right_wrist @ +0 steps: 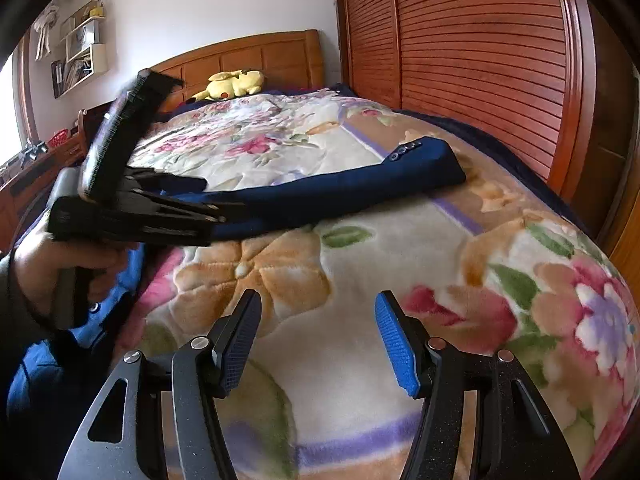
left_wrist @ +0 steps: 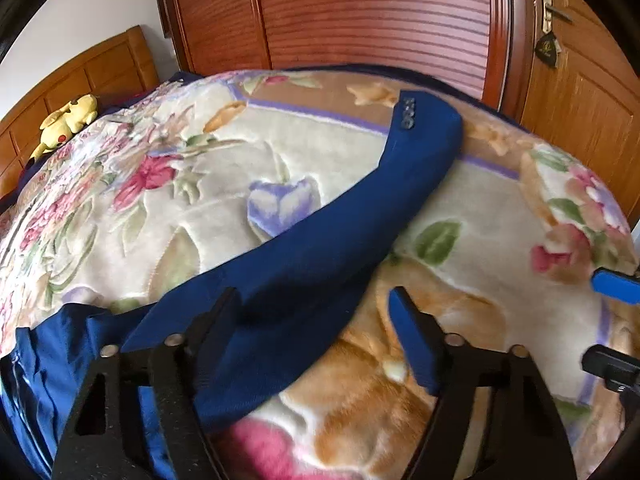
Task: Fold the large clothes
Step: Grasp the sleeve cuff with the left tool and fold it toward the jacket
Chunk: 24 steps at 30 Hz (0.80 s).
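Note:
A dark blue suit jacket (left_wrist: 304, 240) lies on a floral blanket (left_wrist: 480, 240) spread over a bed. One sleeve (right_wrist: 360, 188) stretches away to a cuff with several buttons (left_wrist: 408, 114). My left gripper (left_wrist: 314, 312) is low over the sleeve's near end. Blue cloth lies between its spread fingers, the right pad (left_wrist: 412, 344) clear of it over the blanket. In the right wrist view the left gripper (right_wrist: 212, 216), held by a hand (right_wrist: 52, 276), points at the sleeve. My right gripper (right_wrist: 318, 320) is open above bare blanket (right_wrist: 360, 264), right of the jacket, nothing between its pads.
A yellow plush toy (right_wrist: 236, 84) rests by the wooden headboard (right_wrist: 256, 56). Louvred wardrobe doors (left_wrist: 380, 12) run along the bed's far side, with a door and its handle (left_wrist: 552, 8) to the right. Wall shelves (right_wrist: 84, 48) and a desk (right_wrist: 36, 164) stand at the left.

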Available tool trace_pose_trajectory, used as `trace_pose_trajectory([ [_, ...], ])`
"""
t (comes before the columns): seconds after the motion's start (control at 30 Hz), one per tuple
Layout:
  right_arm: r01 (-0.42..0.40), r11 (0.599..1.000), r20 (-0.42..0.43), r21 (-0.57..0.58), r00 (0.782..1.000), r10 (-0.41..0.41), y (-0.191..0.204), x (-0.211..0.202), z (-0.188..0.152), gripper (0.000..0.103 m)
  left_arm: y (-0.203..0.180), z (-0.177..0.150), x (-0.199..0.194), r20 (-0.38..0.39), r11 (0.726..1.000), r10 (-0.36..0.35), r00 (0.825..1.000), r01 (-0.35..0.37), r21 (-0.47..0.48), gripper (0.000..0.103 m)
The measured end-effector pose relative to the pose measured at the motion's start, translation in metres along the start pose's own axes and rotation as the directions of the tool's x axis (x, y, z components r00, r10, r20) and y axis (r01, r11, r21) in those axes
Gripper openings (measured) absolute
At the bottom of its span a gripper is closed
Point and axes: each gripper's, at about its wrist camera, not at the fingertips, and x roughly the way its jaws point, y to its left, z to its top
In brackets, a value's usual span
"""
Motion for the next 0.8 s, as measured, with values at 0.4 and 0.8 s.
trace_pose_trajectory([
  [0.4,0.010,1.000,-0.007,-0.006,1.000,-0.011,0.003,0.009,0.001,0.061,0.005,0.000,0.017,-0.060,0.999,0.038,0.998,-0.037,0.018,0.006],
  [0.8,0.024,0.999,0.031,0.025,0.999,-0.024,0.009,0.009,0.008,0.061,0.028,-0.046,-0.125,0.136,0.996,0.086,0.987,-0.085,-0.012,0.005],
])
